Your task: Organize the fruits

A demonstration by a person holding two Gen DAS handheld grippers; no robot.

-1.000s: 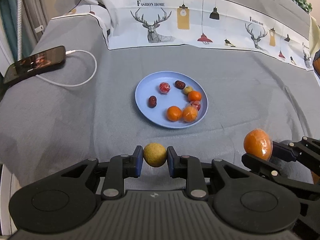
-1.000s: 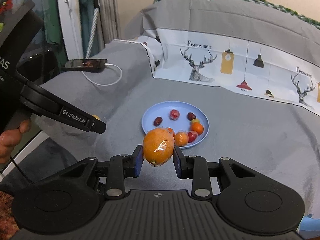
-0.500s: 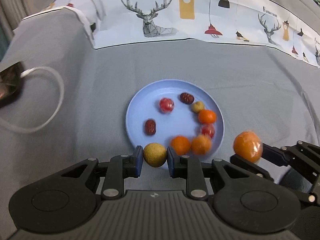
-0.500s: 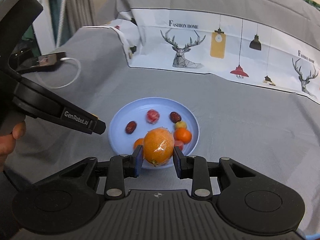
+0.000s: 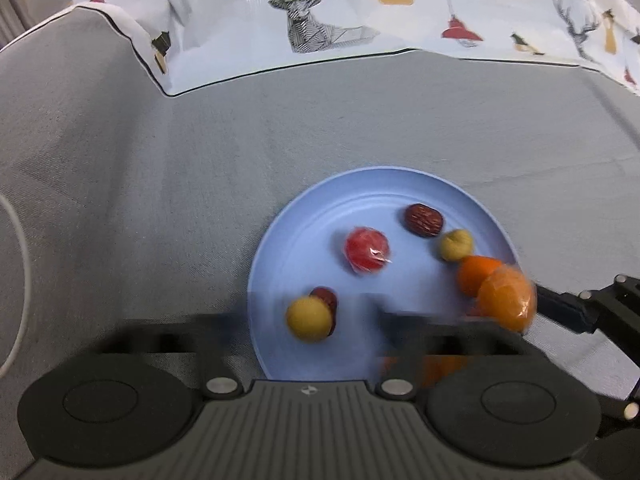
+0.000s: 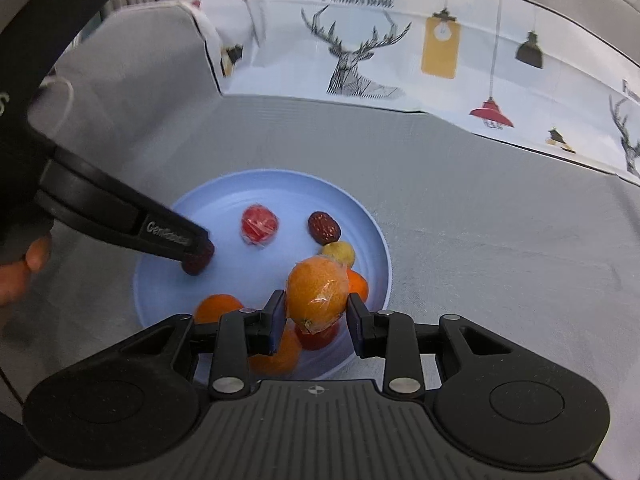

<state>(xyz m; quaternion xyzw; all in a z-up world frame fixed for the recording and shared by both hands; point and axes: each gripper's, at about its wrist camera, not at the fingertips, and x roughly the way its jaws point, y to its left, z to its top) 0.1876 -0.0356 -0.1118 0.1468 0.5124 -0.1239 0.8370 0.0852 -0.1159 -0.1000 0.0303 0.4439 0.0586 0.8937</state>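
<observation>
A blue plate (image 5: 280, 248) (image 6: 372, 240) on the grey bedcover holds a wrapped red fruit (image 5: 366, 249), dark red dates (image 5: 423, 220), a small yellow fruit (image 5: 456, 245) and oranges (image 6: 218, 307). My left gripper (image 5: 308, 326) is blurred, its fingers spread wide; the yellow-green fruit (image 5: 309, 317) sits free on the plate beside a date. My right gripper (image 6: 315, 314) is above the plate's near right side, with the wrapped orange (image 6: 317, 295) between its fingers; a gap shows on the right side.
A white quilt strip with deer and lamp prints (image 5: 332, 20) lies across the back. A white cable (image 5: 20, 280) curves at the left edge. The left gripper's arm (image 6: 120, 216) reaches over the plate's left side.
Both grippers moved forward over the plate. The left fingers opened and let go of the yellow-green fruit, which now lies on the plate. The right fingers have widened around the orange.
</observation>
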